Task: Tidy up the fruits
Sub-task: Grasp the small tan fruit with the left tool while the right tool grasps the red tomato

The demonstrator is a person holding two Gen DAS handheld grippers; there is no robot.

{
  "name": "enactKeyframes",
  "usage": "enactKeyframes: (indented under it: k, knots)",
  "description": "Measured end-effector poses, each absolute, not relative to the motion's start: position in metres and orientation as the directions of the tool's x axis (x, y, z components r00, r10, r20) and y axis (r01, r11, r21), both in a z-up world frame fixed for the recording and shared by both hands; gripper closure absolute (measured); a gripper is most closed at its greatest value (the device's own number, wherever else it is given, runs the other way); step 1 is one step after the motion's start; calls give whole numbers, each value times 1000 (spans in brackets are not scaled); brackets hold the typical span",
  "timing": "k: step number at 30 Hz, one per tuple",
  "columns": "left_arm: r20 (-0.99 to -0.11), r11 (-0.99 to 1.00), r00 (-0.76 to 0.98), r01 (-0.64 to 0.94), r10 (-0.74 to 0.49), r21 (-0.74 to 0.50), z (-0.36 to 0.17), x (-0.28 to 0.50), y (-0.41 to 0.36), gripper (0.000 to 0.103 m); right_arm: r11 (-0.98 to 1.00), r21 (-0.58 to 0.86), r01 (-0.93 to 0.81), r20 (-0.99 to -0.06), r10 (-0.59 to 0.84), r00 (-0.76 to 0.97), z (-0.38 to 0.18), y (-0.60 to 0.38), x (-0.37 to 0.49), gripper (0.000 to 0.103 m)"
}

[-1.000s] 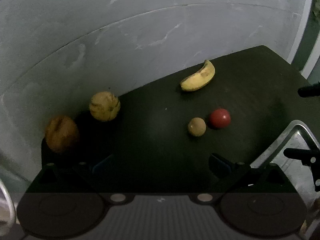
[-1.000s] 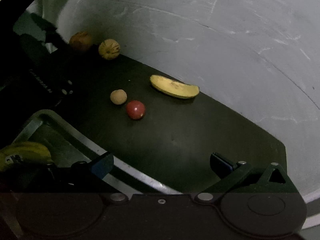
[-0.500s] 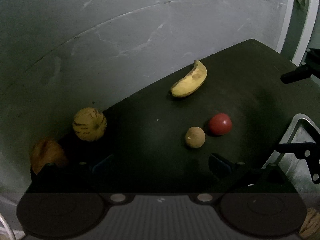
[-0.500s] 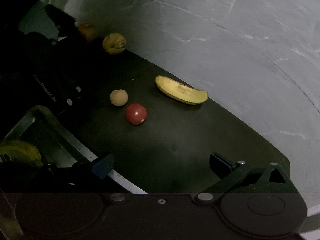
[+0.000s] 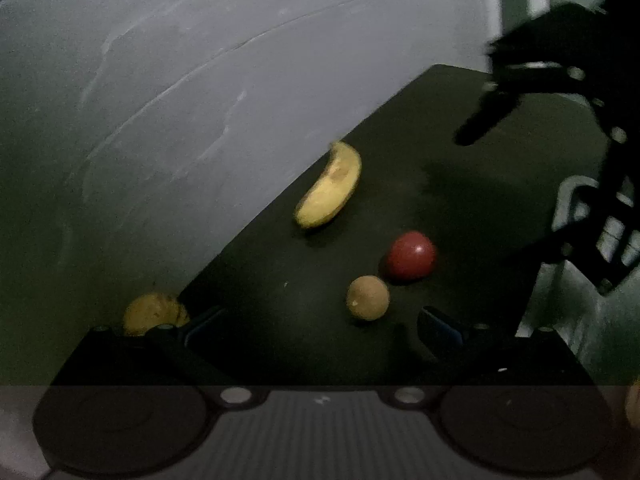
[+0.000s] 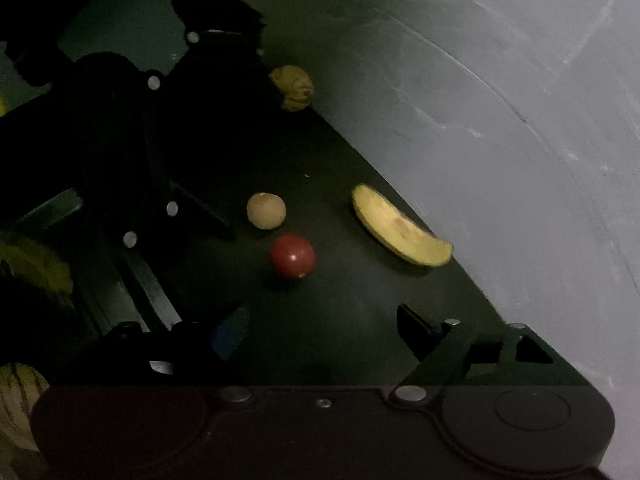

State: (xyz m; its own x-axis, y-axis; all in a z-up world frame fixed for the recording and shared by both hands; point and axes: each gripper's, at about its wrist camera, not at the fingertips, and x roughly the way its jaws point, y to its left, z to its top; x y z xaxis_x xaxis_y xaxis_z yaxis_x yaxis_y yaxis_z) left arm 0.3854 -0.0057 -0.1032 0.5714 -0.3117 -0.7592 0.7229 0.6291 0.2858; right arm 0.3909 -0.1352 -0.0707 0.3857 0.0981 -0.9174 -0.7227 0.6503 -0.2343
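On the black mat (image 5: 460,184) lie a yellow banana (image 5: 330,186) (image 6: 400,228), a red round fruit (image 5: 411,255) (image 6: 292,256) and a tan round fruit (image 5: 368,298) (image 6: 266,211) side by side. A yellow striped fruit (image 5: 156,314) (image 6: 292,88) sits at the mat's far corner, half hidden behind my left finger. My left gripper (image 5: 320,324) is open and empty, just short of the tan fruit. My right gripper (image 6: 322,330) hovers near the red fruit; its jaws are closing with nothing between them.
A metal tray (image 6: 152,292) (image 5: 580,208) stands beside the mat, with bananas (image 6: 36,264) in it. Another striped fruit (image 6: 16,404) shows at the right wrist view's lower left. A grey wall (image 5: 200,80) borders the mat's far side. Each gripper's dark body fills one side of the other's view.
Both grippers have rolled, so the scene tilts in each view. The right gripper's fingers stand closer together and nearer the red fruit. The orange fruit has left the left wrist view.
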Motion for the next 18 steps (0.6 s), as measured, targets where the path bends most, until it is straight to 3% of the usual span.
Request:
enactKeyframes:
  k: [18]
  knots:
    - [-760,478,513,824,-398,306,-113,389,-14,17,482,-173,-859,-940,180,290,-86,-117,406,49]
